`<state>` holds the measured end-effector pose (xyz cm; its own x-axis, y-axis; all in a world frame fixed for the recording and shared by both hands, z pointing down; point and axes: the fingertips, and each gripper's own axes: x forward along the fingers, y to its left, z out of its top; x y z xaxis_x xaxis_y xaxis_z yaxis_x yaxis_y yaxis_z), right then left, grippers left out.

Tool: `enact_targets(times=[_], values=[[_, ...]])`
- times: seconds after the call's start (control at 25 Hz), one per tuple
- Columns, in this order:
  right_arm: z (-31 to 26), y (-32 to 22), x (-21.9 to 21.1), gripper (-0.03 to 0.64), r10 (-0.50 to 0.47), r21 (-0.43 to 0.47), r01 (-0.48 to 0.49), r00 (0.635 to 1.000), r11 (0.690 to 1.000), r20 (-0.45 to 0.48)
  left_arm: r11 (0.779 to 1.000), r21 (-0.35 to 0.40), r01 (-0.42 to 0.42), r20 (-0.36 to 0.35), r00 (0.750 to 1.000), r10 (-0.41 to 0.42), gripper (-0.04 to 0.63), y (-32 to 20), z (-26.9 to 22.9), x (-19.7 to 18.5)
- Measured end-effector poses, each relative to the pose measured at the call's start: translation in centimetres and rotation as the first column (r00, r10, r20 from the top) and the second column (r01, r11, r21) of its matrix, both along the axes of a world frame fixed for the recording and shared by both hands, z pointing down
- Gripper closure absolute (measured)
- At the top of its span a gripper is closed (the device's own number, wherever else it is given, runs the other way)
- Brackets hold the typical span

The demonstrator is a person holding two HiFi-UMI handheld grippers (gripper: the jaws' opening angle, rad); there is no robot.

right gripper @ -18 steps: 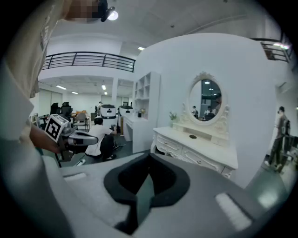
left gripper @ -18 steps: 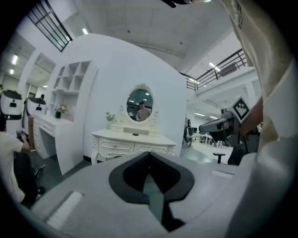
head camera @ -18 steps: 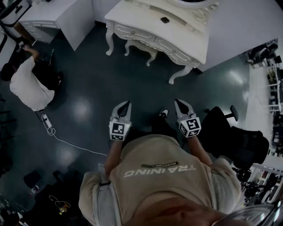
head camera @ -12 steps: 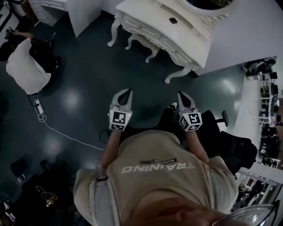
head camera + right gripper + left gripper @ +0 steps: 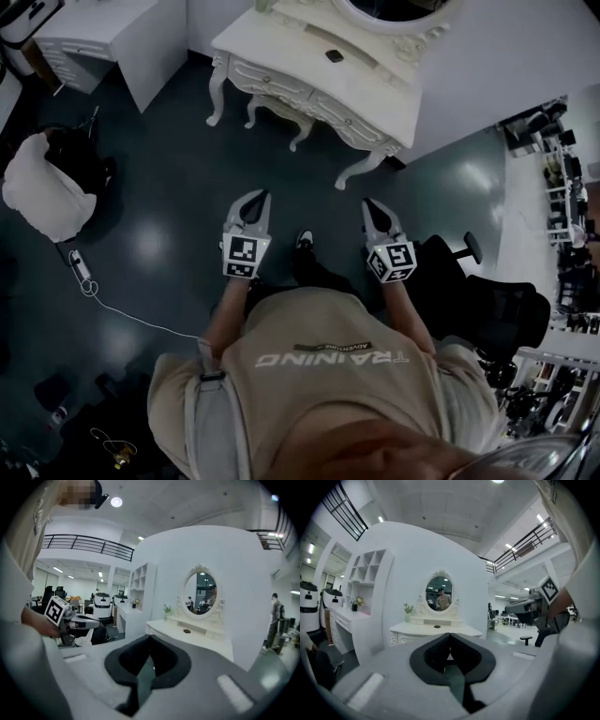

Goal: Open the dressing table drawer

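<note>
Both closed and empty: left gripper (image 5: 257, 200), right gripper (image 5: 372, 208). Approach step, drawer (image 5: 349, 105) well ahead; next close in, open jaws at handle

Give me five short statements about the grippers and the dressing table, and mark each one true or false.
1. The left gripper and the right gripper are both shut and empty. True.
2. A small dark object lies on the dressing table. True.
3. The left gripper touches the dressing table. False: floor lies between them.
4. One of the drawers is pulled out. False: the fronts look flush.
5. The mirror is rectangular. False: it is oval.
</note>
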<state>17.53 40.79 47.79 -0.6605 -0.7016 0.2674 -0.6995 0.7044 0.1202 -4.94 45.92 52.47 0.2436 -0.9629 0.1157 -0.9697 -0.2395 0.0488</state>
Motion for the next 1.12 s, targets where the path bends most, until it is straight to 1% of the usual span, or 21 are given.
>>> enact_targets(times=[0.08,0.2,0.32,0.4,0.44,0.56,0.68,0.76,0.84,0.92,1.04,1.12], values=[[0.5,-1.5,0.9,0.612,0.019,-0.021,-0.019,0.999,1.0,0.028,1.0,-0.009,0.01,-0.011,1.0,-0.01,0.588,-1.8,0.1,0.1],[1.6,-4.7,1.8,0.613,0.035,-0.06,-0.032,0.998,0.998,0.053,0.999,-0.036,0.009,-0.003,1.0,-0.009,0.588,-5.4,0.3,0.4],[2.5,-8.9,2.7,0.614,0.042,-0.09,-0.037,0.997,0.995,0.061,0.999,-0.03,0.015,-0.015,1.0,-0.016,0.588,-9.2,-0.7,0.8],[3.8,-11.5,2.1,0.613,0.051,-0.115,-0.04,0.994,0.993,0.092,0.999,-0.034,0.033,-0.045,0.998,-0.035,0.588,-11.1,-1.3,-0.5],[4.2,-12.7,1.5,0.614,0.06,-0.124,-0.045,0.992,0.991,0.115,0.998,-0.043,0.036,-0.044,0.998,-0.038,0.588,-12.0,-1.5,-1.3],[3.7,-16.5,0.2,0.613,0.081,-0.113,-0.062,0.982,0.992,0.172,0.998,-0.057,0.024,-0.003,1.0,-0.024,0.588,-15.0,-2.4,-2.7],[2.6,-20.4,-1.2,0.612,0.056,-0.092,-0.037,0.977,0.995,0.205,0.998,-0.047,0.044,0.048,0.998,-0.042,0.588,-19.3,-3.0,-4.0],[2.7,-22.6,-2.0,0.614,0.024,-0.091,-0.005,0.978,0.996,0.205,0.997,-0.036,0.062,0.065,0.996,-0.059,0.588,-22.0,-3.5,-4.7],[3.1,-24.9,-2.4,0.612,-0.005,-0.092,0.023,0.98,0.995,0.197,0.997,-0.024,0.07,0.058,0.996,-0.069,0.588,-24.5,-3.8,-4.7],[4.0,-27.8,-2.8,0.612,-0.013,-0.099,0.033,0.981,0.995,0.192,0.997,-0.023,0.068,0.041,0.997,-0.068,0.588,-26.9,-3.8,-4.9],[5.1,-30.8,-4.1,0.612,-0.006,-0.114,0.026,0.984,0.993,0.178,0.998,-0.058,0.027,-0.003,1.0,-0.027,0.588,-29.9,-3.5,-6.0],[5.0,-32.5,-6.0,0.613,-0.028,-0.099,0.043,0.988,0.994,0.152,0.998,-0.065,0.01,0.009,1.0,-0.01,0.588,-32.1,-3.8,-7.6]])
